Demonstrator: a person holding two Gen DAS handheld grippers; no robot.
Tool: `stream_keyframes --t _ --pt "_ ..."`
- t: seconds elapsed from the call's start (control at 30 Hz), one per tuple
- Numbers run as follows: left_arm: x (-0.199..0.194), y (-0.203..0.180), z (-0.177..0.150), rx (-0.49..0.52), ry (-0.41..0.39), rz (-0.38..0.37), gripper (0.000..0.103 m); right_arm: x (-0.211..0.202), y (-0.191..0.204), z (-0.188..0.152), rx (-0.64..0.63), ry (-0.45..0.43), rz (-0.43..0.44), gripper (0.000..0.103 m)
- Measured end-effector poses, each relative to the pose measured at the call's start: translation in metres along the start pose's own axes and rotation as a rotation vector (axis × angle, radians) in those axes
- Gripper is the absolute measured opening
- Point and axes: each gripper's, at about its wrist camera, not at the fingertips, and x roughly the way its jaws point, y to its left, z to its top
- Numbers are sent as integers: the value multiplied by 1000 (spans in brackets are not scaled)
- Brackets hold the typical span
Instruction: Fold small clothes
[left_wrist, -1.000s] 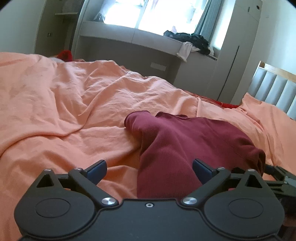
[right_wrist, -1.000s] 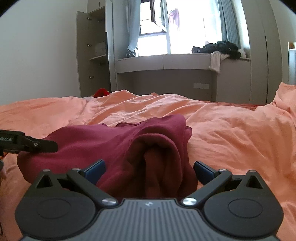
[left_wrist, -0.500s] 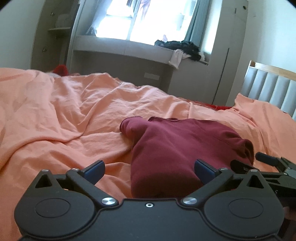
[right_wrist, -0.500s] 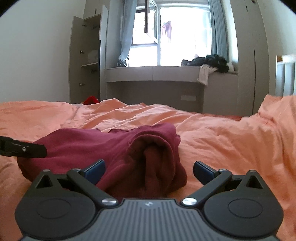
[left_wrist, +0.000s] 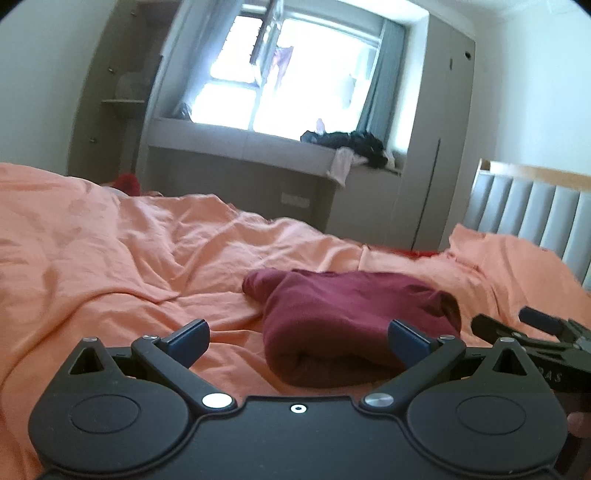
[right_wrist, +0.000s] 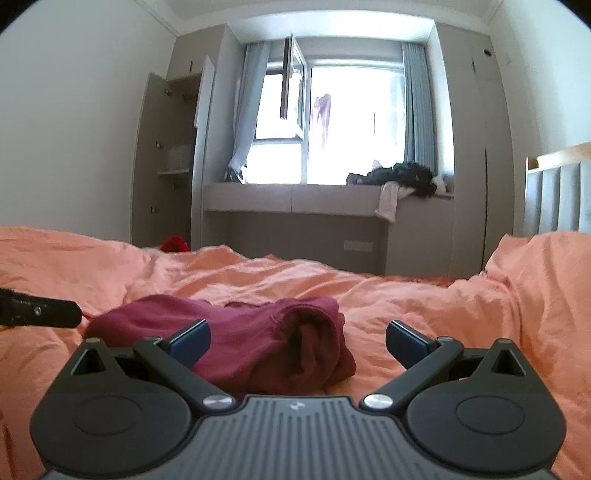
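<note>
Maroon shirt lies folded into a compact bundle on the orange bed, seemingly finished. Left claw and right claw hang spread and empty just beside the shirt.

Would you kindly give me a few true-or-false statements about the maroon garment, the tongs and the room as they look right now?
1. The maroon garment lies folded on the orange bedding. True.
2. The left tongs are clamped on the garment. False: their jaws are spread, holding nothing.
3. The right tongs are open. True.
4. Dark clothes are piled on the window ledge. True.
5. The garment hangs from the headboard. False: it rests on the bedding.
</note>
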Motion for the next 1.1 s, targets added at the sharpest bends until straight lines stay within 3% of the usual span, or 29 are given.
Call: stream_keyframes --t 0.33,0.63,0.9,1.1 --pt "-70 -6 -16 13 -18 53 102 -75 4 -10 21 -114 18 103" --pt "-103 -19 -40 87 -20 98 102 -129 3 -25 35 -150 34 103" --pt "-114 -23 -56 73 -42 115 103 -147 -2 -37 94 -131 19 103" --pt "-113 -22 -59 53 -41 118 103 -144 5 -39 50 -127 19 103"
